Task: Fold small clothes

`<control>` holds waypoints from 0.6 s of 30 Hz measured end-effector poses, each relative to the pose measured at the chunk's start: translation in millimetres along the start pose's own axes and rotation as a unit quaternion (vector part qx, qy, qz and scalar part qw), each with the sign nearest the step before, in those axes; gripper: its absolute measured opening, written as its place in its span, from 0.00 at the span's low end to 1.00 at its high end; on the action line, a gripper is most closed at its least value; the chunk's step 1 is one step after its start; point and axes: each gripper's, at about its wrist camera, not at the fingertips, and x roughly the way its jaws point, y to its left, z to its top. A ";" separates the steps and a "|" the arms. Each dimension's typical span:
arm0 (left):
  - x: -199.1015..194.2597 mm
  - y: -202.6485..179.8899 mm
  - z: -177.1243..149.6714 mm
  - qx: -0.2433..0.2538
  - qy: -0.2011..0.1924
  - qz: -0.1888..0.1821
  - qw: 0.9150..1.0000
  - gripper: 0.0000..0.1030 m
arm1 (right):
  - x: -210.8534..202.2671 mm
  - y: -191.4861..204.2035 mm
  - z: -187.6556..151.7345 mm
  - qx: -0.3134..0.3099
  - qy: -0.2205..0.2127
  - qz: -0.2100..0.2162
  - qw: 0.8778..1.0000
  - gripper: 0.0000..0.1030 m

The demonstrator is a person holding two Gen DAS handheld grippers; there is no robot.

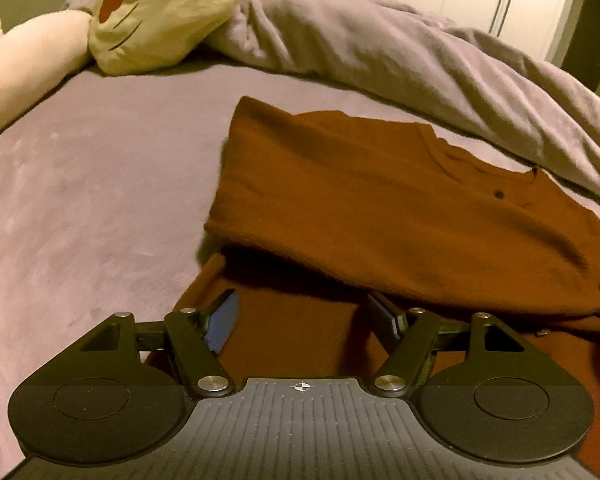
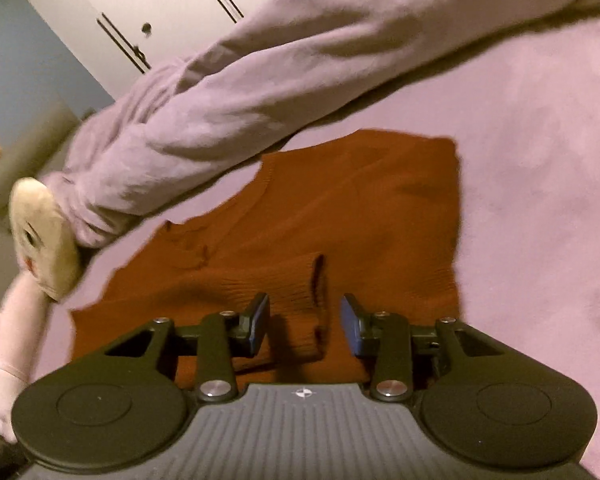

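Hovering low in frame, the left hand-held gripper (image 1: 304, 316) gapes wide above the rust sweater (image 1: 380, 208). The right hand-held gripper (image 2: 305, 322) stands partly open over a folded sleeve (image 2: 300, 280), gripping nothing. The sweater lies mid-frame on the bed (image 1: 80, 184); blanket (image 1: 380, 52) and plush (image 1: 160, 12) sit above.

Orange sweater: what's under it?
The orange sweater lies on the lilac bedsheet; its own folded-over layer covers a lower one. Anything else beneath is hidden.
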 end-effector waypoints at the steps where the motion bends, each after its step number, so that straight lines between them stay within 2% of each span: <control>1: 1.3 -0.5 1.0 0.001 0.000 0.003 1.000 0.73 | 3.8 -0.5 0.4 0.011 0.005 0.013 1.000 0.37; 3: 1.1 -2.0 1.5 0.003 0.002 0.006 1.000 0.73 | 10.0 4.1 0.0 0.009 0.014 0.024 1.000 0.37; 5: 1.1 -3.8 1.8 0.004 0.002 0.010 1.000 0.74 | 16.7 16.6 -1.1 -0.021 0.022 0.019 0.999 0.34; 7: 0.9 -5.2 2.3 0.007 0.001 0.012 1.000 0.75 | 20.8 27.7 1.1 -0.058 0.020 0.011 0.998 0.05; 9: 1.7 -5.2 3.2 0.008 0.002 0.012 1.000 0.75 | 18.4 36.1 3.2 -0.095 0.004 -0.013 0.995 0.04; 12: 2.3 -3.0 4.6 0.004 -0.001 0.018 1.000 0.75 | -4.1 51.5 3.0 -0.173 -0.065 -0.060 0.981 0.04; 14: 3.5 -0.2 5.3 -0.005 0.001 0.016 1.000 0.75 | -16.7 54.4 6.1 -0.194 -0.099 -0.085 0.972 0.04; 18: 5.3 -0.2 5.8 -0.008 0.000 0.020 1.000 0.75 | -15.6 38.9 16.4 -0.186 -0.091 -0.101 0.973 0.04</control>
